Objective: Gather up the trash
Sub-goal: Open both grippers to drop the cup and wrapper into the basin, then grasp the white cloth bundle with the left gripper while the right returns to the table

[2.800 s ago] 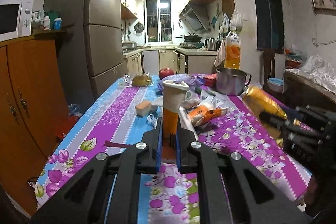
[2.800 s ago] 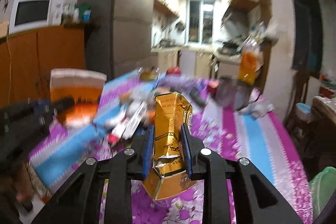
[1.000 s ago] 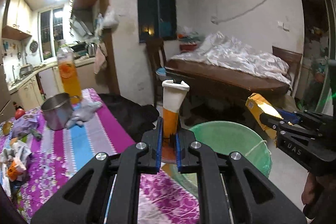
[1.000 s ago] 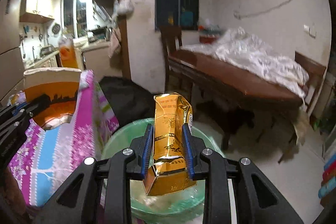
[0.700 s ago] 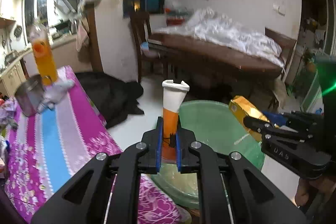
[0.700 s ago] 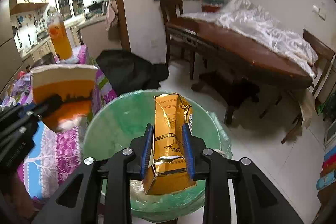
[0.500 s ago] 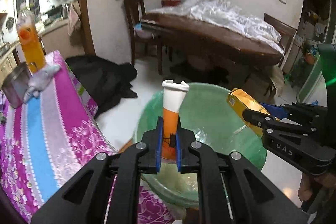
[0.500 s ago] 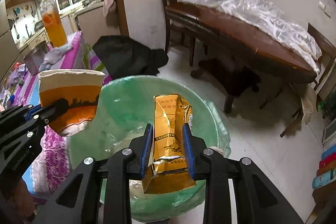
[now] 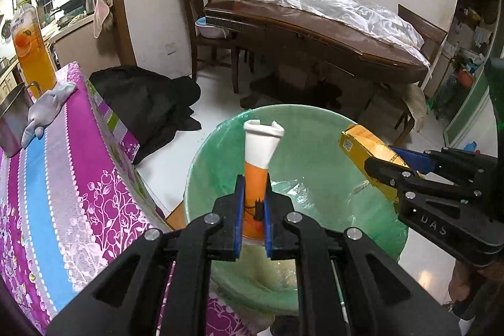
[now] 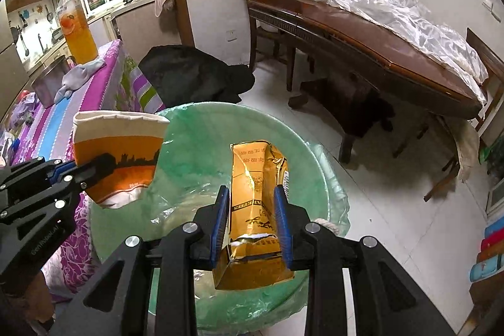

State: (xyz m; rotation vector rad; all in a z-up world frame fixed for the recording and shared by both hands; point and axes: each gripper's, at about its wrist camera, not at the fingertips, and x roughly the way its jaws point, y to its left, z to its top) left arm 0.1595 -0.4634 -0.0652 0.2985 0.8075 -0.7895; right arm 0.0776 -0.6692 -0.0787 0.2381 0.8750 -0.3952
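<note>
Left wrist view: I've swung both loads off the bench, left gripper (image 9: 253, 211) pinching flattened cup (image 9: 259, 175), right gripper (image 10: 252, 218) clamping gold carton (image 10: 255, 210), over green bin (image 9: 220, 147), ready to drop

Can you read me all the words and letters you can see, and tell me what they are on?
"UAS": on the side of the right tool, as far as it can be made out.
"GenRobot.AI": on the side of the left tool, small and only roughly readable.
Gold pack: upside-down print with Chinese characters, too distorted to read surely.
Juice bottle label: too small and blurred.
Paper cup: a skyline picture, no words legible.
</note>
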